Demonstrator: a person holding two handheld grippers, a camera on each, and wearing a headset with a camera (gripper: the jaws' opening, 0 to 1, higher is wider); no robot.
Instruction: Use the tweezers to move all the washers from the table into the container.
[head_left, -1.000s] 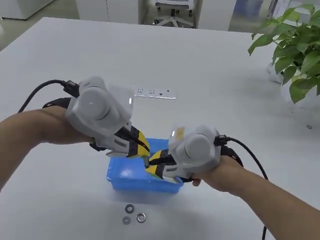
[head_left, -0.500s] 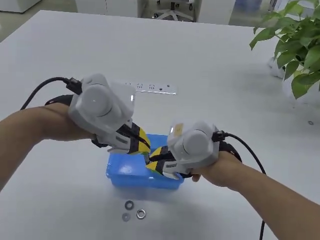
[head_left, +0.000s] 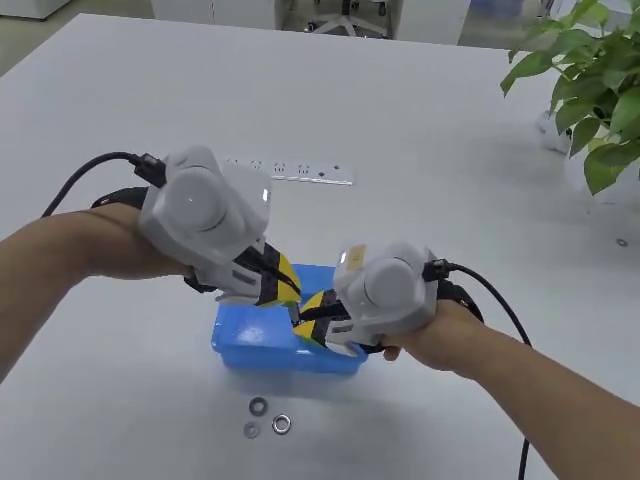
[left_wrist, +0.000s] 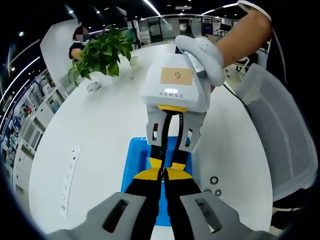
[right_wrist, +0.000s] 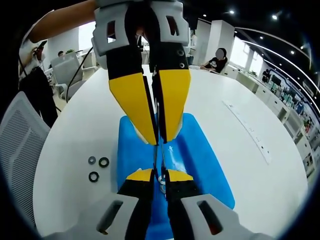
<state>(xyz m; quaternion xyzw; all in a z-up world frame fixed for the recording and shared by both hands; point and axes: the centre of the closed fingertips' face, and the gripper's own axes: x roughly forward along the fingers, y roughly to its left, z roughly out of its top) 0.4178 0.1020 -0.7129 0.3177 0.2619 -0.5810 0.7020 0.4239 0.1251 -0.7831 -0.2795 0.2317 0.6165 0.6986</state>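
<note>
Both grippers meet tip to tip over the blue container (head_left: 250, 343). My left gripper (head_left: 285, 290) comes in from the left and my right gripper (head_left: 305, 325) from the right. Thin metal tweezers (right_wrist: 158, 145) run between the left gripper's yellow fingers (right_wrist: 131, 97) down into my right gripper (right_wrist: 159, 176), and both pairs of jaws are closed on them. In the left gripper view my left gripper (left_wrist: 165, 175) faces the right gripper's fingers (left_wrist: 156, 162) over the container (left_wrist: 135, 165). Three washers (head_left: 258, 406) lie on the table in front of the container, seen again as washers (right_wrist: 104, 162) and washers (left_wrist: 214, 180).
A white power strip (head_left: 290, 170) lies on the white table (head_left: 420, 160) beyond the container. A potted plant (head_left: 595, 90) stands at the far right. Black cables (head_left: 90, 175) trail from both grippers. Office chairs stand past the table's far edge.
The head camera has shifted a little. Both grippers stay tip to tip over the container, and the three washers have not moved.
</note>
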